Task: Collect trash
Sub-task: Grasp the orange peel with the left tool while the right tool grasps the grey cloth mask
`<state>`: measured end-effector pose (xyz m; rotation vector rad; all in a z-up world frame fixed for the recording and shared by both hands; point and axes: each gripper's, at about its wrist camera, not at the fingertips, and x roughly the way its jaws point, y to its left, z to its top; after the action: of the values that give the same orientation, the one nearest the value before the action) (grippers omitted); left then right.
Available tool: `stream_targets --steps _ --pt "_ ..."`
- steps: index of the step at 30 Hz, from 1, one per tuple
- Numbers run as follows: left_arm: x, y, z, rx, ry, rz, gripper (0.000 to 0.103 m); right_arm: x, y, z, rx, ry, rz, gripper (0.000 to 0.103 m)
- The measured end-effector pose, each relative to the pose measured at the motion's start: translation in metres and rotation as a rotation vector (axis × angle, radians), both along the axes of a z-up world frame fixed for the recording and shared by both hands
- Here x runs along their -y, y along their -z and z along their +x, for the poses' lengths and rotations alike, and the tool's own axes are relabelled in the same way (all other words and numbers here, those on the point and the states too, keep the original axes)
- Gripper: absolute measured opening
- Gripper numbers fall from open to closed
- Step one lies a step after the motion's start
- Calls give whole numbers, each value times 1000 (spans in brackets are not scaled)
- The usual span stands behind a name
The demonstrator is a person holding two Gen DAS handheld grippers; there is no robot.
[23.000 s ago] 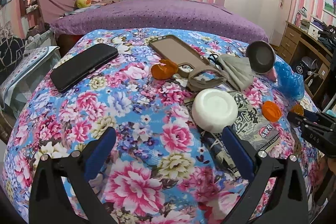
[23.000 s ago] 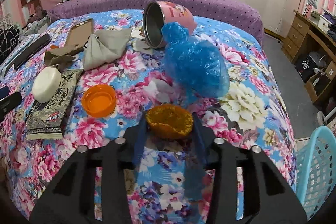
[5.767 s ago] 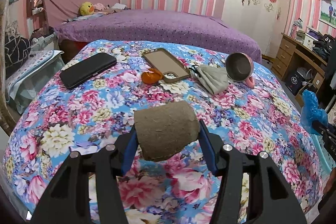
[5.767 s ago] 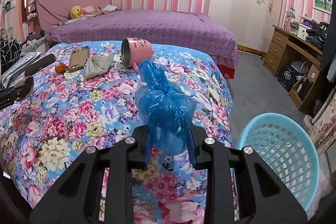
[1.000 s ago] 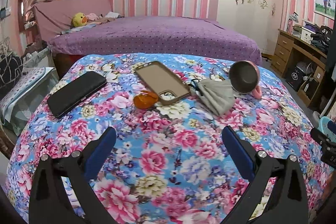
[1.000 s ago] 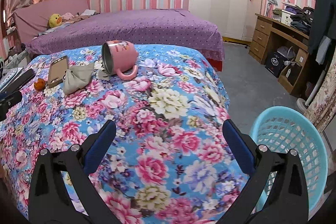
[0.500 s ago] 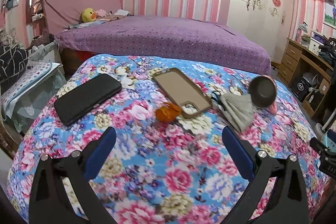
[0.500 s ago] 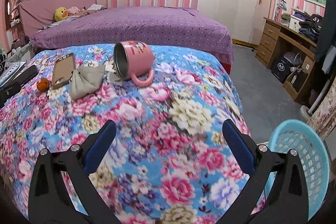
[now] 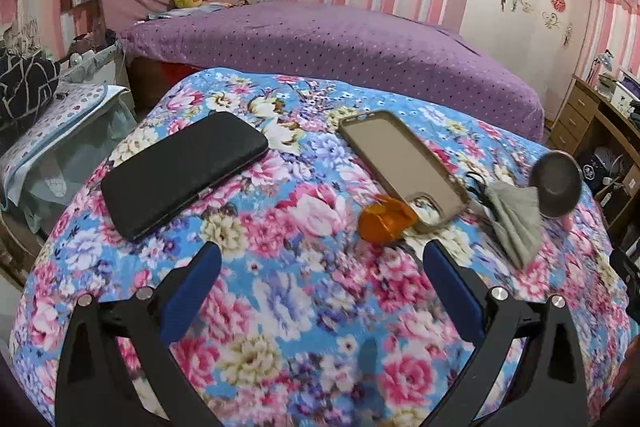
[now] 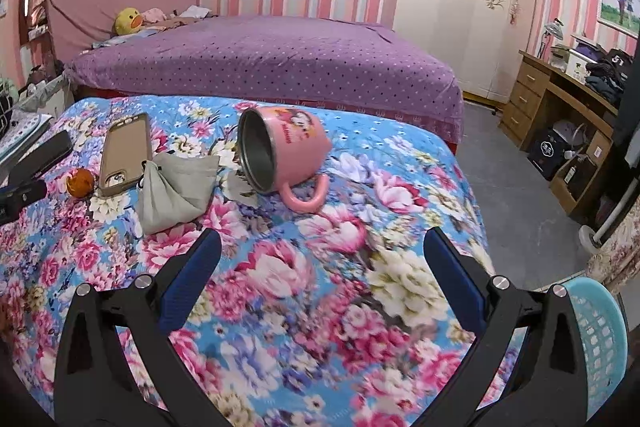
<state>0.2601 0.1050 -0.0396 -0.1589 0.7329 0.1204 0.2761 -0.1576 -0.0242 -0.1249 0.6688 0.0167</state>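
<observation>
An orange peel [image 9: 385, 224] lies on the floral cloth [image 9: 280, 291], touching the near end of a tan phone case [image 9: 402, 163]. My left gripper [image 9: 318, 259] is open and empty, a little short of the peel, which sits toward its right finger. In the right wrist view the same peel [image 10: 79, 181] shows small at far left. My right gripper [image 10: 320, 247] hangs open and empty over the cloth, short of a tipped pink mug [image 10: 280, 151]. The light blue basket [image 10: 598, 339] stands on the floor at the lower right.
A black wallet [image 9: 182, 173] lies left of the case. A grey pouch [image 9: 516, 217] and the mug [image 9: 556, 189] lie right of it. Behind the table stands a purple bed [image 9: 320, 43]. A wooden desk [image 10: 568, 99] lines the right wall.
Both grippers have moved forward over the cloth; the peel, case and mug now appear nearer. The basket has slid toward the right edge of the right wrist view. Both stay open and empty.
</observation>
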Motion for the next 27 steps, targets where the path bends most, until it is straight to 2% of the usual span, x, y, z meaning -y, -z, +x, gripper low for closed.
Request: stream_targets --steps 4,8,11,13,15,17,22,25,27 --pt "5 5 14 -21 14 -53 98 -2 21 8 -44 -8 -6 99" --pt "28 10 27 -35 69 38 98 5 24 11 -59 -1 30 99" --pt "35 17 39 -55 94 48 93 10 22 11 -63 24 37 99" --pt "34 24 46 -90 109 35 75 13 23 13 -70 26 49 99" --pt "31 30 51 -128 113 15 67 14 25 15 -78 29 52 99" --pt "31 29 51 -114 121 -1 62 12 26 16 -83 24 48 99" --pt "31 28 50 -100 154 -20 33 4 26 16 -83 14 23 99" --pt "29 26 46 -83 163 -34 25 -5 24 17 -86 -7 33 99" --pt "27 23 40 -73 170 -36 23 -14 20 19 -85 -26 46 99"
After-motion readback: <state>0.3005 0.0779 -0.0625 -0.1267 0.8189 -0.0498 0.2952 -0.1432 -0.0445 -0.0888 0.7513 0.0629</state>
